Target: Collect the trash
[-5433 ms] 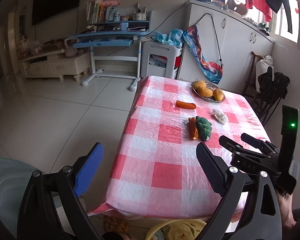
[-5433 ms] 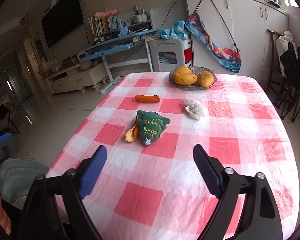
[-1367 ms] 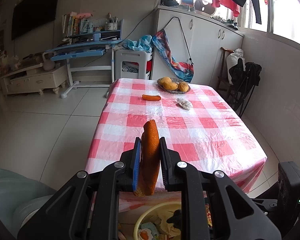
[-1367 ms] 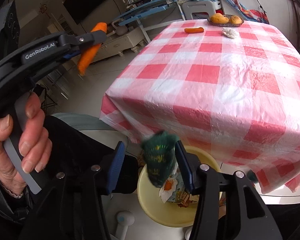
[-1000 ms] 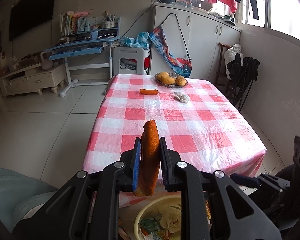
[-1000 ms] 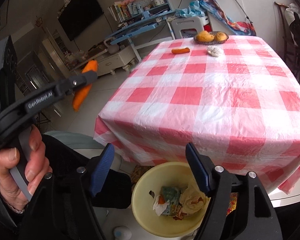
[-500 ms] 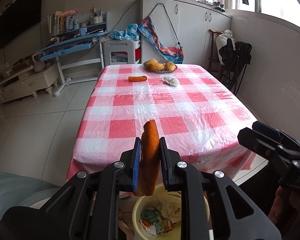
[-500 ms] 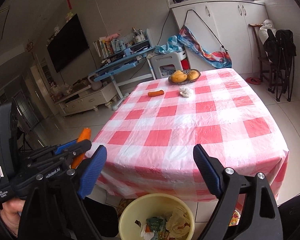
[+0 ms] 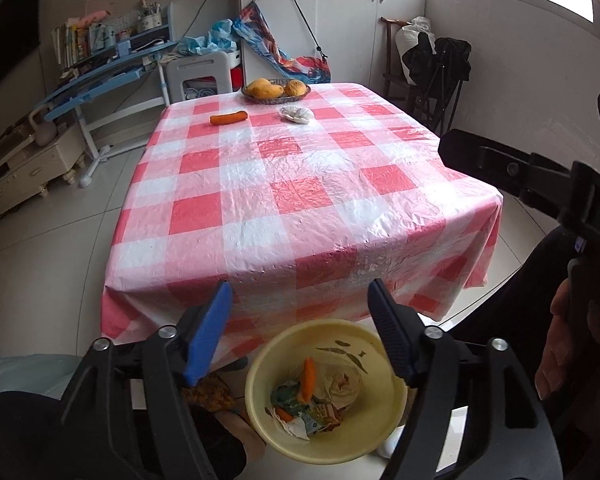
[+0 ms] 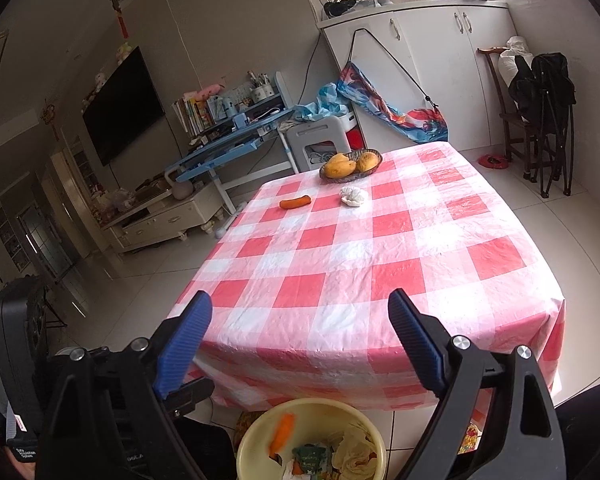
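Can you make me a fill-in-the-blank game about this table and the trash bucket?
1. The yellow bucket stands on the ____, below the table's edge.
2. The orange peel now lies in the ____.
3. The basket on the table holds yellow ____.
4. Between the left tool pads there is ____.

Missing words: floor; bucket; fruit; nothing

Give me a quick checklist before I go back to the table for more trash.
1. Left gripper empty: ok, its jaws are opening with nothing between them.
2. Right gripper empty: ok, its jaws are opening with nothing between them.
3. Orange peel in the yellow bin: ok.
4. Trash left on the table: not ok, an orange piece and a white crumpled wad remain.
5. Fruit basket untouched: ok.
6. Room in the bin: ok, seemingly.
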`<state>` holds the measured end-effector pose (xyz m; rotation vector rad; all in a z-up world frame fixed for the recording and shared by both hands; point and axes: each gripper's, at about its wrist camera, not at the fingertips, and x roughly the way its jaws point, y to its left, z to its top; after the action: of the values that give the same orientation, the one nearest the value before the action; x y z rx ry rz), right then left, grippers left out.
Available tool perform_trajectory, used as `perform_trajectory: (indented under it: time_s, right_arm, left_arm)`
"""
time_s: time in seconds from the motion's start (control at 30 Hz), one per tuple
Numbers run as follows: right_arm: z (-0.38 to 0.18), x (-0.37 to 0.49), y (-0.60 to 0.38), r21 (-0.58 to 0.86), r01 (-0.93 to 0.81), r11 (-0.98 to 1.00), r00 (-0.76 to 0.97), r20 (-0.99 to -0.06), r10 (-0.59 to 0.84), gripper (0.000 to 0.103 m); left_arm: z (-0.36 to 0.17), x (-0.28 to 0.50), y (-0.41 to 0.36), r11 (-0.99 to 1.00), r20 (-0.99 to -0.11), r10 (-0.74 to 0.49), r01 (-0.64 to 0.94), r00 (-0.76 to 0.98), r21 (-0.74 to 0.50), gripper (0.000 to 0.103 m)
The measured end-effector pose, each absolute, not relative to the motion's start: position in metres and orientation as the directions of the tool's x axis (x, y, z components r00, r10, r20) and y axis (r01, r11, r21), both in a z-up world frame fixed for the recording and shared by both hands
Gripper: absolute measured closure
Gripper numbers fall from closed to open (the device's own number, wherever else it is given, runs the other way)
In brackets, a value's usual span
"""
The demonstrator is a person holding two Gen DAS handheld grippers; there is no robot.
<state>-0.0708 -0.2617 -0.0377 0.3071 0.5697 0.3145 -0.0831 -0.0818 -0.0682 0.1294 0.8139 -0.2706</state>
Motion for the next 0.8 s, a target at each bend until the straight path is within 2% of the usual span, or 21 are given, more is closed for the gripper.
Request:
perform_trajectory:
  time_s: [0.2,0.37,0.8]
  right_arm:
    - [-0.038,-0.07,-0.263,0.368,-0.196,0.909,0.8,-0.477,0.365,0.015]
    - [-0.039,-0.07,-0.262,0.365,-0.197,0.91,0.799,-0.478,0.365,0.014]
    - [-0.042,-0.07,-0.259,0.355,-0.203,0.913,0.788,-0.495,0.367,0.013]
  left_arm:
    - [-0.065,-0.08,-0.075,0.971,-0.719,-0.155,0.239,0.677,0.015,0.031]
    - [-0.058,-0.08,-0.067,0.982,-0.685,-0.12,0.188,0.718,0.025,0.023]
    - [-0.055,-0.078,-0.056,0.992,-0.663,-0.087,0.129,0.743,0.014,0.021]
